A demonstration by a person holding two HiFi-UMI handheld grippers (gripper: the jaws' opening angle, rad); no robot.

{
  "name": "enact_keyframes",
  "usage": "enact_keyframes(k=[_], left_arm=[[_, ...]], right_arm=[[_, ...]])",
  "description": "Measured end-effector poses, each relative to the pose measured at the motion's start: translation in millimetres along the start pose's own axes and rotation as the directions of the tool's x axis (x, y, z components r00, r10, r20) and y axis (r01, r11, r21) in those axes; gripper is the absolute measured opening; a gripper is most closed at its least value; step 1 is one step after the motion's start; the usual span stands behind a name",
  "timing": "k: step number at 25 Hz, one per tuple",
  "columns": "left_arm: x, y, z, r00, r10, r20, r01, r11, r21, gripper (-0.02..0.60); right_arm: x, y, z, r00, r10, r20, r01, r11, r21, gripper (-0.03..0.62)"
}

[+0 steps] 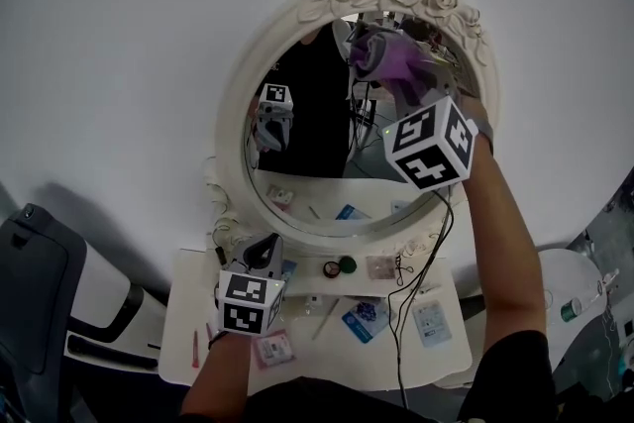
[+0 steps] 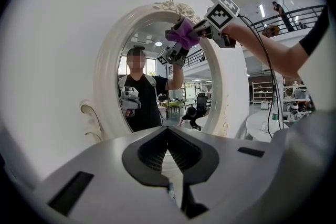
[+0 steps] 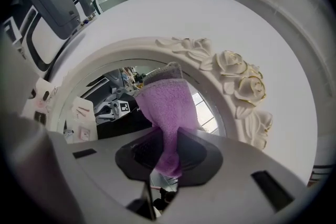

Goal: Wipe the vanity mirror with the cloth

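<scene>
- Left gripper [image 1: 263, 253] sits lowest and closest, over the white table [image 1: 178, 322] below the mirror [image 1: 317, 154]. Jaws together, nothing between them.
- Right gripper [image 3: 163, 165] raised at arm's length, jaws clamped on the purple cloth [image 3: 165, 107].
- Cloth is pressed against the glass at the upper right, just under the rose carving [image 3: 239, 78] on the frame.
- Step in hand, as judged: wiping, at the top edge.
- Next move calls for steady pressure and sweeping down and across the unwiped glass.
</scene>
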State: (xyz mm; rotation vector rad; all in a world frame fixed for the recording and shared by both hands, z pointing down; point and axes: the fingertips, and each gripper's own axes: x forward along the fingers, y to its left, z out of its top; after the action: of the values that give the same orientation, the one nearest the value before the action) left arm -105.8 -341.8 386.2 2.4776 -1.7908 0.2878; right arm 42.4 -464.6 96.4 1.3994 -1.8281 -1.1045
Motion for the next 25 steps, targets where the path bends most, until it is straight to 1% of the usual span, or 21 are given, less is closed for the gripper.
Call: enact_keyframes(k=[3, 6, 12, 15, 20, 23, 25], left_arm=[[0, -1, -1, 1.0, -0.002, -0.004, 0.002, 1.0, 0.001, -0.003], [3, -4, -2, 1.0, -0.009, -0.01, 0.009, 1.0, 0.004, -0.003], [5, -7, -5, 1.0, -0.016, -0.022, 0.016, 1.0, 0.008, -0.003], [6, -8, -7, 0.999, -0.018, -0.032, 0.019, 1.0, 0.011, -0.003], [7, -13, -8, 0.999, -0.028, -0.038, 0.029, 0.999, 0.017, -0.003], [8, -15, -9, 0.999, -0.033, -0.039, 0.033, 0.999, 0.018, -0.004], [6, -15, -11, 0.999, -0.03, -0.042, 0.031, 0.999, 0.015, -0.004]], right_arm=[[0, 31, -3, 0.999, 0.044, -0.002, -0.044, 0.998, -0.034, 0.074], [1, 63, -11, 0.996, 0.092, -0.003, -0.092, 0.995, -0.047, 0.074], [1, 128, -38, 0.984, 0.175, -0.012, -0.175, 0.985, -0.004, 0.074], [1, 160, -51, 0.98, 0.198, -0.026, -0.199, 0.98, -0.012, 0.074], [1, 221, -73, 0.968, 0.247, -0.053, -0.249, 0.968, -0.038, 0.074], [2, 263, -89, 0.948, 0.307, -0.079, -0.311, 0.949, -0.042, 0.074], [0, 288, -101, 0.944, 0.319, -0.085, -0.325, 0.943, -0.068, 0.074]])
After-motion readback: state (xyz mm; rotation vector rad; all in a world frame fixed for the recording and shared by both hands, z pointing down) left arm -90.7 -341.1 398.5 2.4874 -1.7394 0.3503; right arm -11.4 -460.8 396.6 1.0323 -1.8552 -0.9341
